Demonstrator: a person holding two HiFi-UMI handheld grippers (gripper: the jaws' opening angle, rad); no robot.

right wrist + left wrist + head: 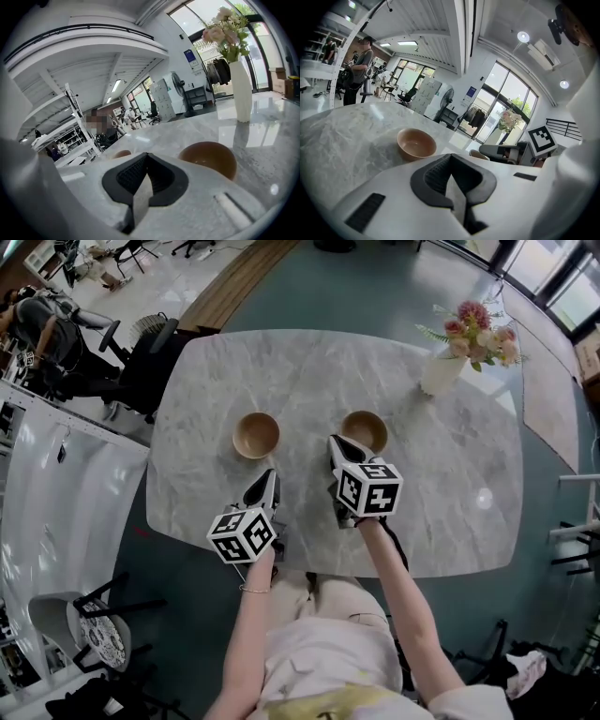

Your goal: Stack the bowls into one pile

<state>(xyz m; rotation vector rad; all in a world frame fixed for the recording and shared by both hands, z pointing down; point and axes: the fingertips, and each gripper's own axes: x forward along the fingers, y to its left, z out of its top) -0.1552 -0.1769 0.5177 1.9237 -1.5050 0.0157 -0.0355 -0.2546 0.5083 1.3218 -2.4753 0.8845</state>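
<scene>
Two wooden bowls stand apart on the marble table (pixel 441 512): a lighter one (pixel 256 435) to the left and a darker one (pixel 365 430) to the right. My left gripper (pixel 270 476) hovers just short of the lighter bowl (pixel 416 143), jaws together and empty. My right gripper (pixel 337 442) is shut with nothing in it, its tips close beside the darker bowl (pixel 209 158) on that bowl's near left. The left gripper view (pixel 451 164) also catches the darker bowl (pixel 479 154) and the right gripper (pixel 506 152). In the right gripper view (pixel 147 164) the lighter bowl (pixel 122 153) peeks out at the left.
A white vase of pink flowers (pixel 448 367) stands at the table's far right (pixel 243 96). Office chairs (pixel 141 362) crowd the table's left end. People stand in the room beyond (pixel 358 70). The person's arms reach over the near table edge.
</scene>
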